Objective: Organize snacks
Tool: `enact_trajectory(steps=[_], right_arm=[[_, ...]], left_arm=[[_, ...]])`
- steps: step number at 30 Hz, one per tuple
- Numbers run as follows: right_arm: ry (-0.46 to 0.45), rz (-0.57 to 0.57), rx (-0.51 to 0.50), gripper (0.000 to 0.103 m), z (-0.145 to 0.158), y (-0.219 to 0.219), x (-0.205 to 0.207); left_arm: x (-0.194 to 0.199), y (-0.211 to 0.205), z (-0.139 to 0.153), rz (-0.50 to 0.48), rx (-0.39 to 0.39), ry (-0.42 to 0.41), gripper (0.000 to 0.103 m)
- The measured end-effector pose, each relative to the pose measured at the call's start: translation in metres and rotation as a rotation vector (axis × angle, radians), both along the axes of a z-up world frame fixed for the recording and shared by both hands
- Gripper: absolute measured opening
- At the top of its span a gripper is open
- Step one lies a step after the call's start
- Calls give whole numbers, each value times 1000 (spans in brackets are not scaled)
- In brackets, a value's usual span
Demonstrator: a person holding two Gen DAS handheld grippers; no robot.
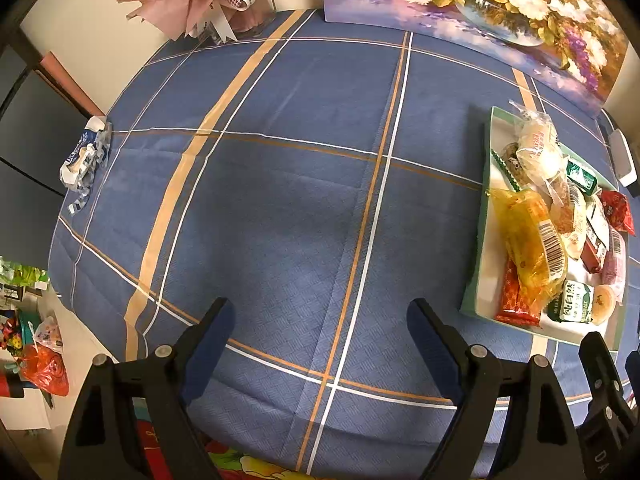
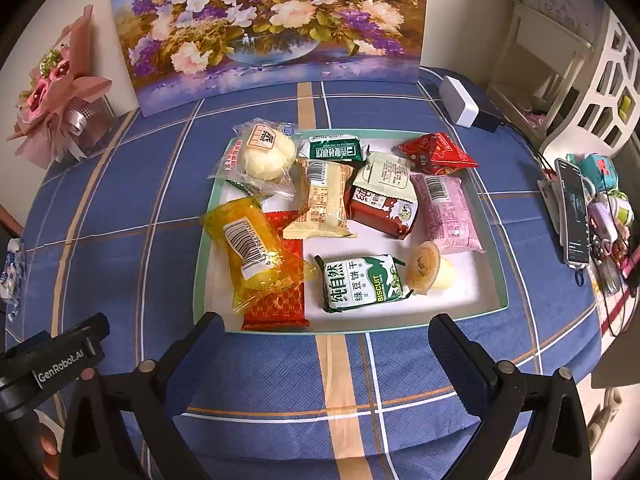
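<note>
Nearly all snacks sit in the tray (image 2: pixel 490 224); I judge only the blue-white packet (image 1: pixel 86 156) at nine o'clock remains. My left gripper (image 1: pixel 320 344) and right gripper (image 2: pixel 328 356) are both spread wide, empty

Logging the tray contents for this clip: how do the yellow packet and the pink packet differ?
The yellow packet is see-through and glossy; the pink packet is opaque and matte. The yellow one lies at the tray's left edge, overlapping a red wrapper; the pink one lies flat near the right edge. Both show a barcode label facing up.
</note>
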State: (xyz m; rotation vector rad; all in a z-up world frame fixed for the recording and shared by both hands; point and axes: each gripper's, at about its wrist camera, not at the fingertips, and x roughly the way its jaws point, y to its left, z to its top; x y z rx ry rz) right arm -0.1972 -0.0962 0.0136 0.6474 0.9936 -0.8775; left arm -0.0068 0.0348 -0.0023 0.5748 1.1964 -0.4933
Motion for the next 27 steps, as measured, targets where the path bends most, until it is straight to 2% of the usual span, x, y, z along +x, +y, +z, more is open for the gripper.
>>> enact_trajectory(steps=[9,27], right_arm=[[1,2,2,103,0,0,0],[0,4,2,103,-1,0,0]], left_arm=[[1,2,0,22,11,-6,88],[-3,-1,3,3,4,-28,88]])
